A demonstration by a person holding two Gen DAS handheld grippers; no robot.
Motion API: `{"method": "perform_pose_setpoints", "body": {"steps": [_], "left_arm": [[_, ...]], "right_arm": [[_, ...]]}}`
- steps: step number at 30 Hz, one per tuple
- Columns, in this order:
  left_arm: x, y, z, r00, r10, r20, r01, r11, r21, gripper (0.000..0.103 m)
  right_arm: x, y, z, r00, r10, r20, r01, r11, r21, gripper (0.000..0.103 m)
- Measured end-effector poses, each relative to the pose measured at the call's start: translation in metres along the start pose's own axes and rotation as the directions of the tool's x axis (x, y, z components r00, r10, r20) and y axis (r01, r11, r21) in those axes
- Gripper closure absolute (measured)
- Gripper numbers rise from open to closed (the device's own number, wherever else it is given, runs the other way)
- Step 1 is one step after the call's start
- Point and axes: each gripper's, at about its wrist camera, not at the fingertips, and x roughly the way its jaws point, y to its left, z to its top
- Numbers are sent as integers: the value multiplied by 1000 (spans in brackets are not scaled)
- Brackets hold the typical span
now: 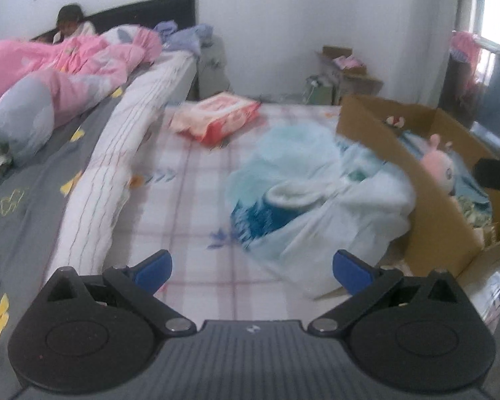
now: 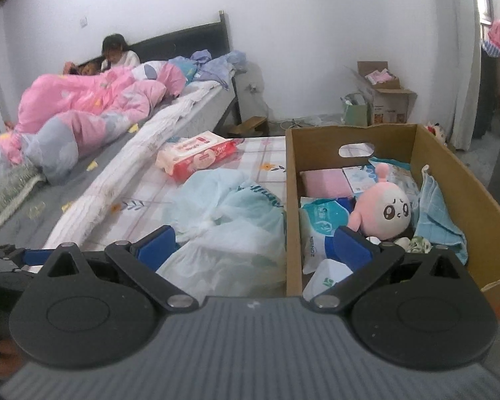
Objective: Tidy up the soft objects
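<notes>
In the left wrist view my left gripper (image 1: 252,270) is open and empty. It hangs over the plaid sheet, just in front of a crumpled pale-blue plastic bag (image 1: 300,196) that leans against the cardboard box (image 1: 426,206). My right gripper (image 2: 255,246) is also open with nothing between its fingers. It straddles the box's near-left wall (image 2: 293,233), with the bag (image 2: 230,220) to the left. Inside the box lie a pink plush toy (image 2: 383,210), tissue packs (image 2: 320,223), a pink pad (image 2: 326,181) and a blue cloth (image 2: 436,213). A red-and-white wipes pack (image 2: 196,156) lies farther back on the sheet.
A long white rolled quilt (image 2: 130,166) runs along the sheet's left side. Beyond it is a grey bed with a pink duvet (image 2: 93,103) and two people by the dark headboard (image 2: 183,43). Open cartons (image 2: 383,100) stand against the far wall. Part of my left gripper (image 2: 13,256) shows at the left edge.
</notes>
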Motion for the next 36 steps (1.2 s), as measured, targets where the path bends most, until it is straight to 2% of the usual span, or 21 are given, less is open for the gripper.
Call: {"method": "perform_pose_setpoints", "body": {"steps": [5,8,11,16,19,26,36], "left_arm": [[0,21,-13,1000,-4,-1,4,992,-130,0],[3,25,-13,1000,-19,-8,17,986,-165,0],[6,24,-11,999,-38,5,38,988,-149,0],[7,14,-6,1000,5,3,-4,995,-101,0],[9,4,-5,999,31,-9,-32,998,-51,0],[15,-19,-9,996,-27,-89,24,999,-35,0],[7,-59,-13,994,-41,-102,45,998,32,1]], "right_arm": [[-5,13,-5,997,-77,2,77,997,-24,1],[-7,17,-11,989,-148,0,148,988,-40,1],[-10,15,-15,983,-181,12,181,983,-24,1],[-16,4,-15,971,-237,17,237,971,5,1],[-17,0,-14,972,-233,-4,233,972,25,1],[2,0,-26,972,-179,-153,185,983,20,1],[14,-13,-44,955,-165,-246,178,984,31,1]]}}
